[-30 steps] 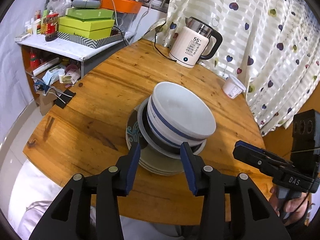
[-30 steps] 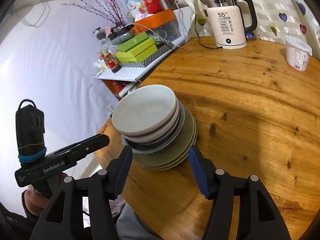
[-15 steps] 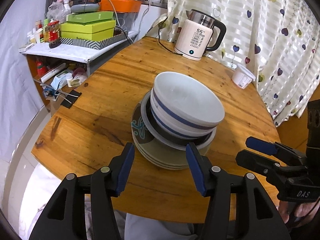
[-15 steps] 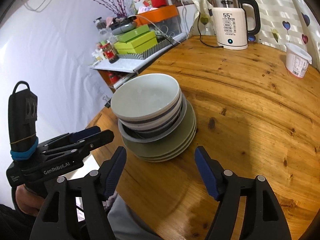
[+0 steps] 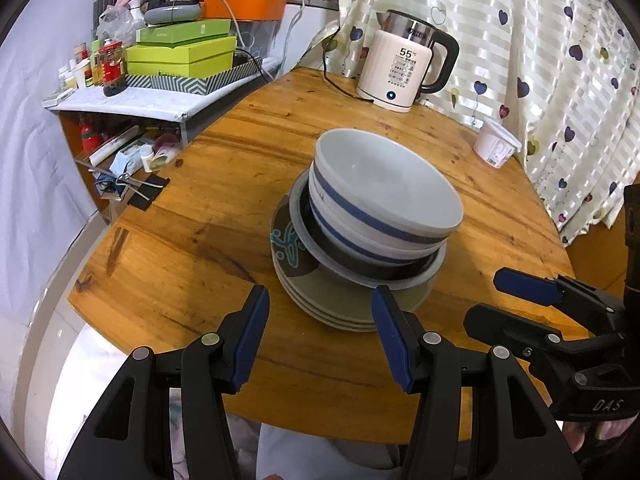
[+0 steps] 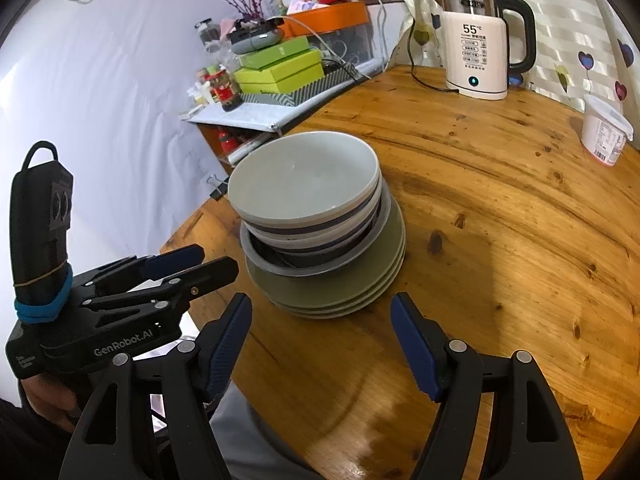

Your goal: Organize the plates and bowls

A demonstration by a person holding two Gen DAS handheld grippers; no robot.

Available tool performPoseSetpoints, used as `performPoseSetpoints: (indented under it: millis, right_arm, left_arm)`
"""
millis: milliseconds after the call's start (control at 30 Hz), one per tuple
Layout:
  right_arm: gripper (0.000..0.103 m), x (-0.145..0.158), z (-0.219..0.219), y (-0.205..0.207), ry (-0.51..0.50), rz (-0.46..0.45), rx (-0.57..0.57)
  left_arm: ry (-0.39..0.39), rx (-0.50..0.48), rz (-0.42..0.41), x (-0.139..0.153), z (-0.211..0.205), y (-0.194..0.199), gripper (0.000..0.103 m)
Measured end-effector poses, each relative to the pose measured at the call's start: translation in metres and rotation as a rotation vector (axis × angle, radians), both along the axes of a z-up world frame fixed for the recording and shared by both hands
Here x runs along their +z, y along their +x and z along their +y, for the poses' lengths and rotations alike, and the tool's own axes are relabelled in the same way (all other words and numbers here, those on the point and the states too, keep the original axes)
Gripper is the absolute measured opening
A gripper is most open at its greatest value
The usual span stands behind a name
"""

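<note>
Heart-print curtain (image 5: 560,60) behind wooden table (image 5: 200,220)

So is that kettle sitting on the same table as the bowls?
Yes, the kettle stands at the far edge of the wooden table, beyond the stacked bowls.

Round wooden table (image 5: 168,264) as I saw it from both tongs.
A stack of plates (image 5: 320,296) sat just ahead of my tongs; well beyond stood a white kettle (image 5: 404,68), and far right a small white tub (image 5: 496,146).

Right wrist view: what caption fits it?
Both open grippers face a stack of bowls on plates.
</note>
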State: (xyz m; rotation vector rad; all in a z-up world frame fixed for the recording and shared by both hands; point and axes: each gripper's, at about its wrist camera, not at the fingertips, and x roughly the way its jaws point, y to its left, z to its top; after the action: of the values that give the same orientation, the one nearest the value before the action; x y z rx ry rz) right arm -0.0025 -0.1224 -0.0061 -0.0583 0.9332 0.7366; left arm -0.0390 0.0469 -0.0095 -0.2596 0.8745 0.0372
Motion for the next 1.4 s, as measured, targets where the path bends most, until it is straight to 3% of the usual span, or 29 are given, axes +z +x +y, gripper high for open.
performPoseSetpoints:
  millis: [1400]
  right_arm:
    - [0.076,-0.006,0.006,0.002,-0.050,-0.014,0.008]
  left_arm:
    - [0.029,-0.005,0.034,-0.013,-0.003,0.004,0.054]
